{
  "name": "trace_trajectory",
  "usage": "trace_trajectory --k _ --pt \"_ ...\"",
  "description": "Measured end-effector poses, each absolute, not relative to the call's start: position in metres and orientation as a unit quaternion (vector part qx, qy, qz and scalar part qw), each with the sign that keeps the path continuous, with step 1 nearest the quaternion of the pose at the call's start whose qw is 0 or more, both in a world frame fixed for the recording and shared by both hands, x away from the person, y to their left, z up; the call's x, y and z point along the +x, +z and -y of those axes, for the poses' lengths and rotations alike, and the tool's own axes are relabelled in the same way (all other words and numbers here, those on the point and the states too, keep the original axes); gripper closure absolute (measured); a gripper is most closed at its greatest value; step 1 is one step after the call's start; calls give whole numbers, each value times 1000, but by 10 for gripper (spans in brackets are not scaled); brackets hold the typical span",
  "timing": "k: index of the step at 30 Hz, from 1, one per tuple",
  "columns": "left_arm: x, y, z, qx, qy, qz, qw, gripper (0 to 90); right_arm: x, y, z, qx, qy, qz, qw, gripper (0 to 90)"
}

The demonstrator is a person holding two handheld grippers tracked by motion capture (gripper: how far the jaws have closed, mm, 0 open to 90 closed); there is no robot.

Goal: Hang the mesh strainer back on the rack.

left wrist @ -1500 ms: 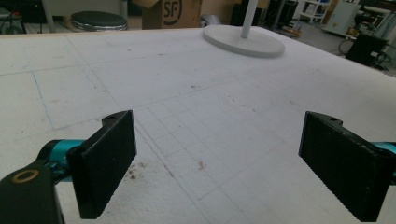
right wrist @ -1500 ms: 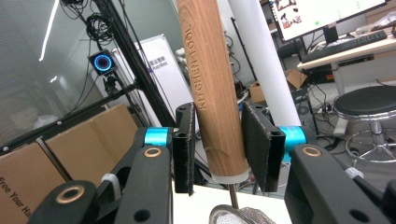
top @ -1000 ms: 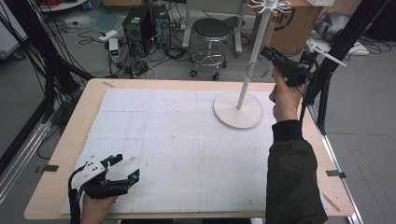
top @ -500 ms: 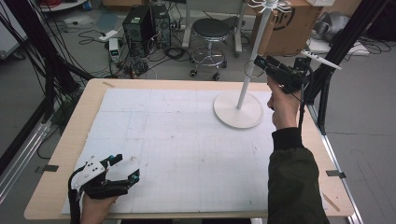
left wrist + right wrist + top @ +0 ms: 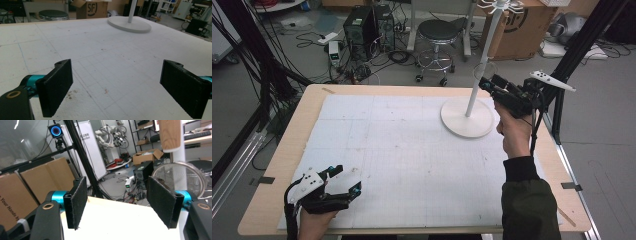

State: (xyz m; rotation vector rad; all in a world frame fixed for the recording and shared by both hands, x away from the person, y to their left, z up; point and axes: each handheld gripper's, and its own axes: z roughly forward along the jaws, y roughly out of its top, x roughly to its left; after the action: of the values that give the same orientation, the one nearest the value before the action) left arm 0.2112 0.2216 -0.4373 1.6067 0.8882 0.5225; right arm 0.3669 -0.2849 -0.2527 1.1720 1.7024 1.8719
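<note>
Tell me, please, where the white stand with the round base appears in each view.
High view: white round-based stand at upper right, beside the right tool.
Left gripper view: top centre-right.
Right gripper view: its pole at top right.
Shared landmark: black stool.

Both grippers black-bodied. Left gripper (image 5: 343,186): white plate on top, teal fittings, rectangular black textured pads (image 5: 58,85), brass-ringed screw hole. Right gripper (image 5: 488,84): same black pads (image 5: 79,199), teal collars, white plate, black cable trailing. Dark olive sleeve (image 5: 528,206), black cuff.
</note>
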Motion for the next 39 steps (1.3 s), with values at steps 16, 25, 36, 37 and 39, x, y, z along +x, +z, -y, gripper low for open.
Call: trace_trajectory --k 16,25,36,37,39 --pt "208 -435 -220 687 226 -376 579 116 344 -291 273 398 645 -634 152 157" --pt "215 -436 -210 695 216 -366 580 117 326 -322 270 395 628 -656 141 150" --pt "223 -435 -207 686 197 -371 594 117 309 -345 264 380 600 -688 149 149" --pt "223 -435 -206 684 197 -373 596 117 308 -347 263 379 598 -690 151 149" --pt "224 -435 -207 680 191 -376 600 117 304 -354 262 381 594 -693 146 142"
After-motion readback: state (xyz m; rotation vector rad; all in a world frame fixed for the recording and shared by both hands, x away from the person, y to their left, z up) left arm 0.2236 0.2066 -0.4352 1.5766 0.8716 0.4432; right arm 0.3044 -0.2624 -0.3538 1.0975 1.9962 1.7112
